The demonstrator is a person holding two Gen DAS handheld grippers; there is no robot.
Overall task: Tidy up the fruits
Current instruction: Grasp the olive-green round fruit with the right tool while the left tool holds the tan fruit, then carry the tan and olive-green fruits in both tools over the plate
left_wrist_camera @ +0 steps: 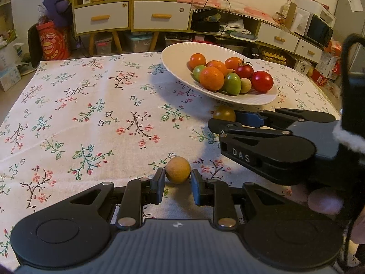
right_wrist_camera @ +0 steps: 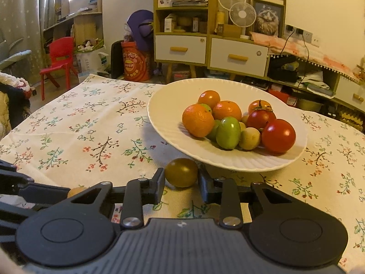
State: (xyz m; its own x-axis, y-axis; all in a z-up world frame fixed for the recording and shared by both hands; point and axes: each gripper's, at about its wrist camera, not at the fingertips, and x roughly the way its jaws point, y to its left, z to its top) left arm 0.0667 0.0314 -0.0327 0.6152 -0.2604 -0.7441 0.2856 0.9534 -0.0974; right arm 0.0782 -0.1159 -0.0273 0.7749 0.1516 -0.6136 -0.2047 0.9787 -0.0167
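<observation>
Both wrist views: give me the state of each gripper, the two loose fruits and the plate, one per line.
Left gripper: fingers bracketing the tan round fruit, contact unclear.
Tan round fruit: on the tablecloth, off the plate.
Right gripper: fingers around the dark olive tomato, grip unclear.
Dark olive tomato: on the cloth beside the plate.
White plate: holding a pile of fruit.

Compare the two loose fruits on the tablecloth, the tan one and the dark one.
The tan fruit is matte, pale yellow-brown and round; the dark tomato is glossy and olive-brown. The tan fruit sits between the left claw fingers, away from the white plate; the dark tomato sits between the right claw fingers, right beside the plate's rim. Both rest on the cloth, not yet lifted.
</observation>
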